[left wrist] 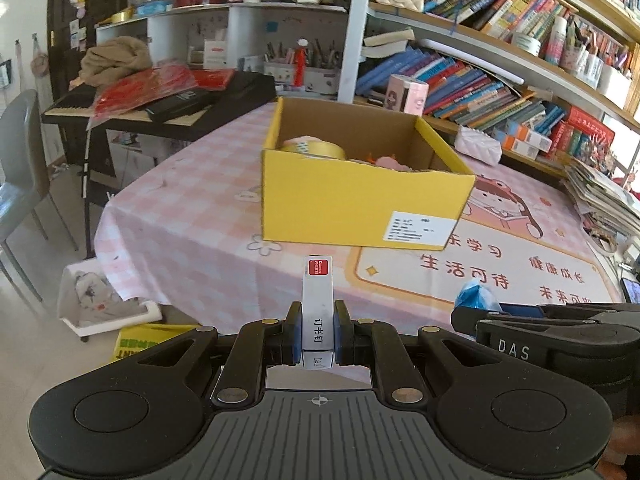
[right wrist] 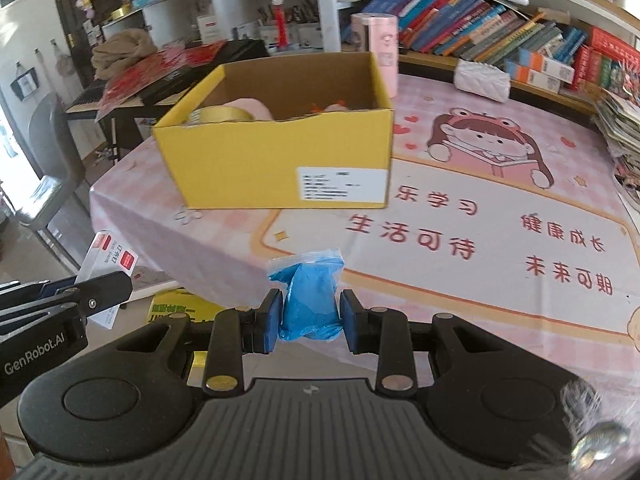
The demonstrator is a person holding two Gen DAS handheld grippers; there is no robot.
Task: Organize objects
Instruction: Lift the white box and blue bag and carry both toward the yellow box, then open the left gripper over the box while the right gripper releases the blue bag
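Staples come first on the left: a slim white cardboard staple box with a red label (left wrist: 318, 308) is clamped between the blue pads of the left gripper (left wrist: 317, 334), its long axis pointing straight forward along the fingers toward the open yellow cardboard box (left wrist: 360, 196). That box stands on the desk covered by a pink checked cartoon tablecloth (left wrist: 192, 216), near its left edge and ahead of both tools, with a yellowish tape roll (left wrist: 314, 149) and some pink soft items already inside. To the right, the right gripper (right wrist: 307, 318) has its jaws closed against a small clear zip bag of blue putty-like material (right wrist: 310, 300), held over the near edge of the desk. Both loads sit in front of the box's labelled near wall, which is taller than either jaw's current line. The left load looks slightly nearer the box's left corner, so either hand probably must rise over that wall before releasing.
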